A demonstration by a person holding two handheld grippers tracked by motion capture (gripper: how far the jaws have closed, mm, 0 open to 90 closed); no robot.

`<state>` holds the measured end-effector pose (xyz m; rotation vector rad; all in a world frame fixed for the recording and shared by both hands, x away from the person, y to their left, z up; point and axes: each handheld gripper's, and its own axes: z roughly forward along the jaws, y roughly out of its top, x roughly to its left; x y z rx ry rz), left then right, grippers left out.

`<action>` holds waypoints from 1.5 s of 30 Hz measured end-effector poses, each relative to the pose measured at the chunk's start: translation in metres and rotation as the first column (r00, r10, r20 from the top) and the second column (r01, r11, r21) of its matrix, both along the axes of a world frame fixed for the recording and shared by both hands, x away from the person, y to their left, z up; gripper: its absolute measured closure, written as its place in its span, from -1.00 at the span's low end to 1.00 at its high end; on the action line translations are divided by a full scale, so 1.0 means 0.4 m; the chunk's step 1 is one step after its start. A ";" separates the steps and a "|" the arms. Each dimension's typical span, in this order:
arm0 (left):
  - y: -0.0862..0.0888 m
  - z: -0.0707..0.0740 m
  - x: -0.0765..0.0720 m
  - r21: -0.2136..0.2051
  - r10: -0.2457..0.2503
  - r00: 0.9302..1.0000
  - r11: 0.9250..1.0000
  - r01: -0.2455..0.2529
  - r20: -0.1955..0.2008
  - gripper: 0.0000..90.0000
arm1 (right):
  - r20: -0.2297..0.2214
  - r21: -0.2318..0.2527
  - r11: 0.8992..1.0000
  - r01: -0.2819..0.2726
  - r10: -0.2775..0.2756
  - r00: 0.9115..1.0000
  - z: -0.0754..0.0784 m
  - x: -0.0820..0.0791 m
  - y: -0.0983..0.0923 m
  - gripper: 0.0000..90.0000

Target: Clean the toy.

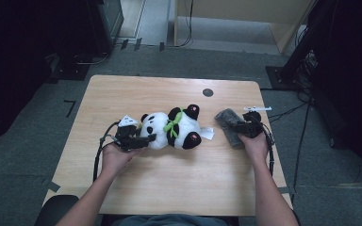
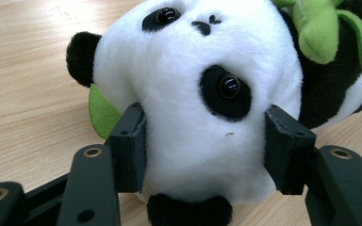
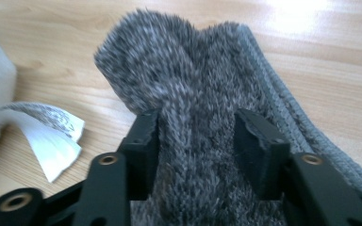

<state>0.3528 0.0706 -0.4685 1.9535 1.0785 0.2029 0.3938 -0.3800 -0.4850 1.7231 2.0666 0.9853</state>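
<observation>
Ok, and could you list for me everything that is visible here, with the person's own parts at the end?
table: one, light wood, middle of the high view
panda toy: one, black and white, lying on the table
green leaf: one, green, on the panda toy's chest
label: one, white, beside the panda toy
fuzzy cloth: one, grey, on the table right of the label
round spot: one, black, far part of the table
left claw: one, black, pads against the panda toy's head
right claw: one, black, fuzzy cloth between its jaws
hands: two, holding the claws
</observation>
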 end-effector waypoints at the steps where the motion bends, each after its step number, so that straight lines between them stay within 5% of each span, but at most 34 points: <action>1: 0.000 0.000 0.000 0.001 -0.001 1.000 1.000 0.001 -0.001 -0.09 | 0.009 0.000 1.000 0.000 0.000 1.000 0.006 -0.003 0.002 0.07; 9: 0.000 0.001 -0.001 0.001 -0.001 1.000 1.000 0.001 0.001 -0.08 | 0.087 0.016 0.999 -0.050 0.048 0.995 0.054 -0.030 0.035 -0.01; 29: 0.000 0.004 0.005 -0.001 -0.003 1.000 1.000 0.003 0.004 -0.08 | 0.154 0.050 0.989 -0.142 0.133 0.979 0.133 -0.114 0.124 -0.08; 45: 0.002 0.007 0.010 -0.002 -0.003 1.000 1.000 0.003 -0.004 -0.08 | 0.200 0.053 0.954 -0.295 0.279 0.939 0.159 -0.165 0.239 -0.19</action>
